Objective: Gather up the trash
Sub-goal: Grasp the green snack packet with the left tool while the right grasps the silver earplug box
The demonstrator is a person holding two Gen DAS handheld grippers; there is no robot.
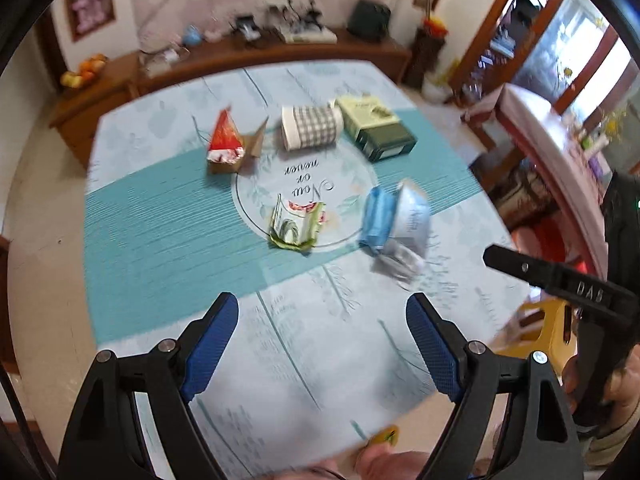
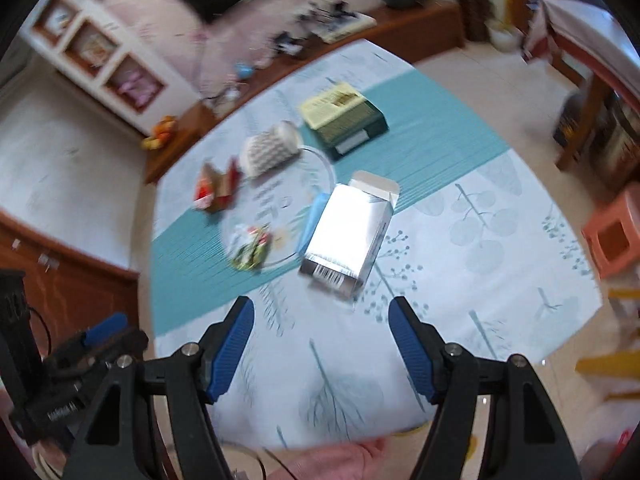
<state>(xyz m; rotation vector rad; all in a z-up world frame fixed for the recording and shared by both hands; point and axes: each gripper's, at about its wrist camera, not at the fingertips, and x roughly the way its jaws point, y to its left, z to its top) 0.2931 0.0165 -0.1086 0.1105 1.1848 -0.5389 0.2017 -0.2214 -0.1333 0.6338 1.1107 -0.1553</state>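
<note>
- Lying on the table [image 1: 168, 216], on a pale cloth with a teal band – five pieces of trash in a loose ring.
- Silver-and-blue carton [image 2: 348, 232]: on its side, nearest the right gripper [image 2: 321, 350], apart from it.
- Crumpled green wrapper [image 1: 298, 224]: in the printed circle at the cloth's centre.
- Red triangular box [image 1: 227, 142]: far left, flap open.
- Checked paper cup [image 1: 311, 126]: on its side, just beside the green box [image 1: 376, 128].
- Left gripper [image 1: 322, 346]: jaws spread wide, nothing between them, above bare cloth.
- Right gripper: jaws likewise well apart, empty.
</note>
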